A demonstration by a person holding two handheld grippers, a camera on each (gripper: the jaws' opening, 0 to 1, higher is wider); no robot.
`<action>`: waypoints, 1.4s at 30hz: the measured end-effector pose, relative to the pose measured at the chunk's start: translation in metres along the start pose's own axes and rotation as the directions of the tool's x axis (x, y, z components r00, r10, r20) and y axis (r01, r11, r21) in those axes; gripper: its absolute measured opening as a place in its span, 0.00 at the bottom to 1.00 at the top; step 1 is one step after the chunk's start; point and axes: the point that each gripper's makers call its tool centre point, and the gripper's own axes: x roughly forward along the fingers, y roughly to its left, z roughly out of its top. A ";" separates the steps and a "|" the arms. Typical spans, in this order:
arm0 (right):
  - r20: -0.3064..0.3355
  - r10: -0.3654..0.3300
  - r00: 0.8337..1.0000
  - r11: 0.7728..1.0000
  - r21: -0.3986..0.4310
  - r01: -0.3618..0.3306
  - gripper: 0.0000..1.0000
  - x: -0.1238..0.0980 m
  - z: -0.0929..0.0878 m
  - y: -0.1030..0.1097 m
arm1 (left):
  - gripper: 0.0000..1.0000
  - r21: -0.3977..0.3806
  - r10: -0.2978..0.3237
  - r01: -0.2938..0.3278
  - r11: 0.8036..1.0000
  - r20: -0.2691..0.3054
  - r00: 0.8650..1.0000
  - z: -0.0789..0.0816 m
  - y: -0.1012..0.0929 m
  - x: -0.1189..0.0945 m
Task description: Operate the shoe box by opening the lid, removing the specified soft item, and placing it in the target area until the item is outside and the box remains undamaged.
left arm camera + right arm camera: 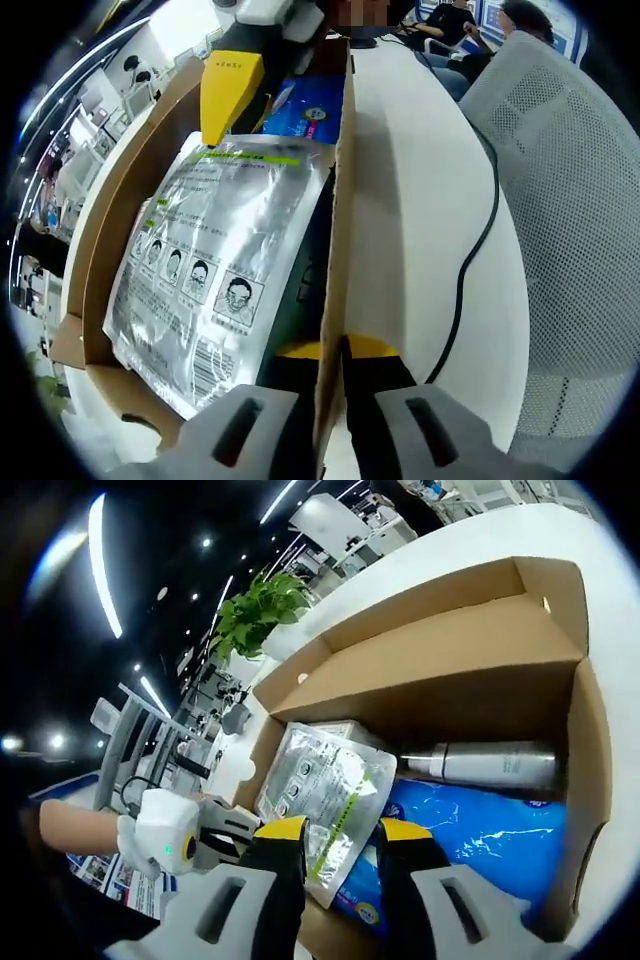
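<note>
The left gripper (333, 350) has grey fingers (240, 425) with yellow tips. The right gripper (342, 832) looks the same: grey fingers (240, 900), yellow tips, with a dark slot in each.

No text can be read with certainty. On the silver foil pouch (205, 270), a row of face-mask pictograms is seen toward 7 o'clock with a barcode below; the lettering is too blurred. Small embossed marks on the yellow jaw tip (229, 85) at 11 o'clock are illegible. Print on the blue pack (312, 112) is unreadable.
</note>
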 end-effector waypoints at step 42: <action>0.049 0.180 0.982 0.953 0.238 -0.187 0.13 0.029 0.001 0.047 | 0.04 0.004 0.002 -0.002 1.000 0.001 1.000 0.001 0.000 0.000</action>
